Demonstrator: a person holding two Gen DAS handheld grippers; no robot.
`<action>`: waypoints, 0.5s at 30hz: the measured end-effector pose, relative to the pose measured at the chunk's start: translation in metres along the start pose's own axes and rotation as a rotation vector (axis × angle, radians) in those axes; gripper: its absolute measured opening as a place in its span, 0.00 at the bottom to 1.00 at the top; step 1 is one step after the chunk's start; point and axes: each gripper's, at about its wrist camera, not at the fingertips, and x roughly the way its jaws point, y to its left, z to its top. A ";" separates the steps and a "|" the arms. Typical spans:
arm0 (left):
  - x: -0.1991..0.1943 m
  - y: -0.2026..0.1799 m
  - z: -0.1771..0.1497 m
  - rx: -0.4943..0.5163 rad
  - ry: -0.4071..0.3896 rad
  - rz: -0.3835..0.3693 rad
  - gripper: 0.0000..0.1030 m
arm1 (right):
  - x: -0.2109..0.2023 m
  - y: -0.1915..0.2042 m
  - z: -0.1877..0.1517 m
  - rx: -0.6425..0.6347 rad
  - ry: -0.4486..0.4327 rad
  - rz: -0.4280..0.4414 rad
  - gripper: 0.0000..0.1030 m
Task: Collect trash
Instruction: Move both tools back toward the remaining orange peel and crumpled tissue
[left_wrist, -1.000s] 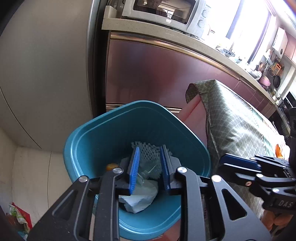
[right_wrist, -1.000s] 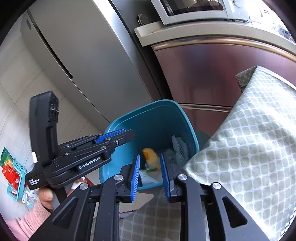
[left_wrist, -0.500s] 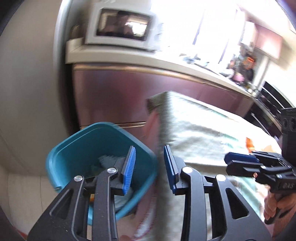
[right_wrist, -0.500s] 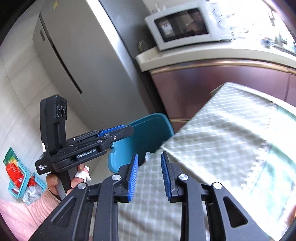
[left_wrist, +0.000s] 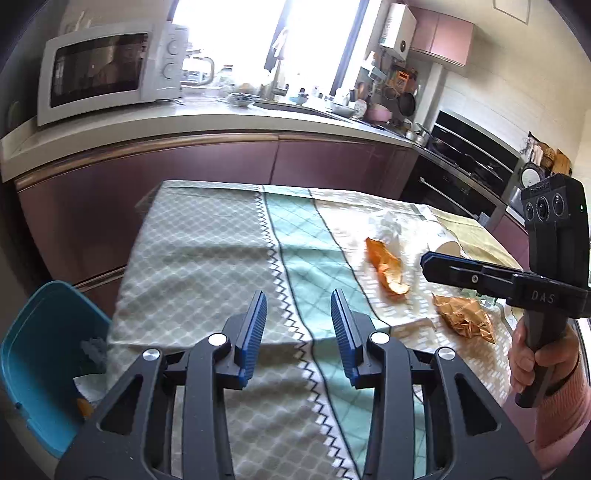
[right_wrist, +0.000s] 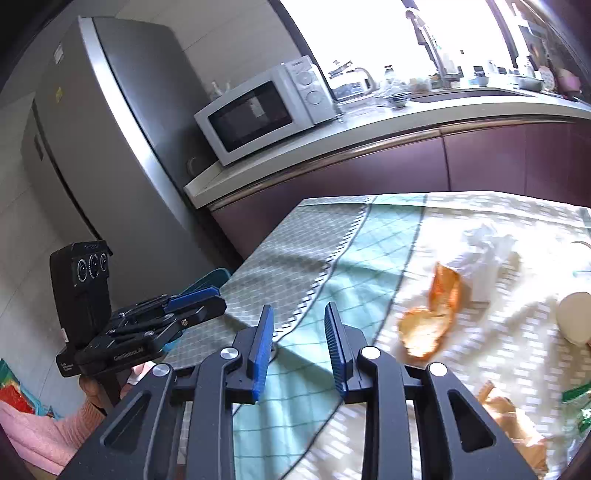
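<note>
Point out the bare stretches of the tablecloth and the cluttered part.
Free: the grey-checked end of the patterned tablecloth beside the teal plastic bin, and the green middle band. Crowded: the pale far side, with orange peel, crumpled white tissue and a crinkled golden wrapper.

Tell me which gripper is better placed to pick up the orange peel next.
Right, probably. The right gripper has the orange peel close beside its opening, empty jaws; the left gripper is farther from it.

"DAS" embossed on right gripper (left_wrist: 428, 260) body; "GenRoboLAI"-like lettering on left gripper (right_wrist: 212, 299) body, blurred.
</note>
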 end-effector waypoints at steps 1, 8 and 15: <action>0.007 -0.010 0.001 0.012 0.013 -0.015 0.35 | -0.003 -0.010 0.002 0.014 -0.006 -0.018 0.27; 0.057 -0.057 0.003 0.046 0.102 -0.099 0.35 | -0.014 -0.060 0.017 0.058 -0.037 -0.123 0.28; 0.101 -0.077 0.014 0.039 0.164 -0.136 0.36 | 0.001 -0.096 0.035 0.083 -0.018 -0.196 0.35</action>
